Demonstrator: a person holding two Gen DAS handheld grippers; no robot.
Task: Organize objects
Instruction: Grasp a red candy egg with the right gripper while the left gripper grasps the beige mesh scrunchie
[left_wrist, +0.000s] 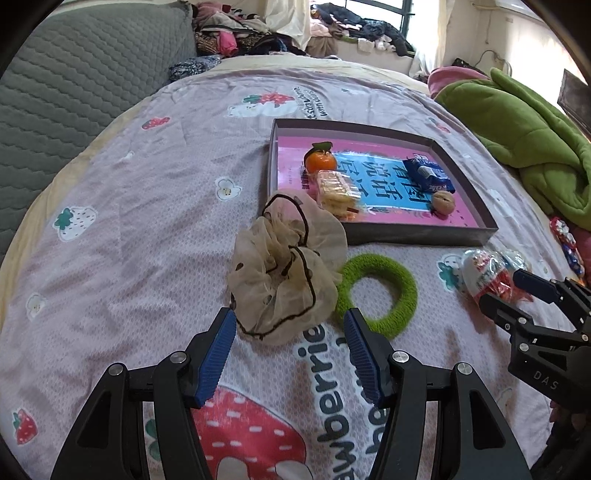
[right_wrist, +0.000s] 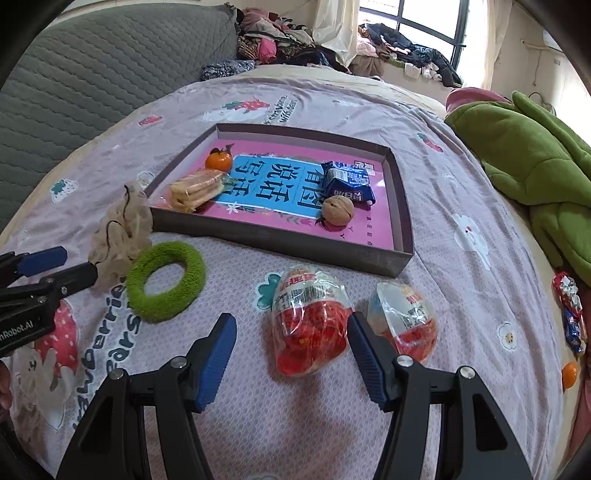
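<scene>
1. A bed covered with a lilac strawberry-print sheet carries a shallow dark box tray lined with a pink and blue printed sheet.
2. Inside the tray lie a small orange fruit, a clear packet of crackers, a blue snack packet and a walnut.
3. A beige mesh scrunchie rests against the tray's near left corner, with a green fuzzy ring just beside it on the sheet.
4. Two plastic-wrapped red and white egg-shaped treats lie in front of the tray.
5. The left hand-held gripper is wide open and empty, hovering just short of the scrunchie.
6. The right hand-held gripper is wide open, holding nothing, with the nearer egg treat between its fingertips.
</scene>
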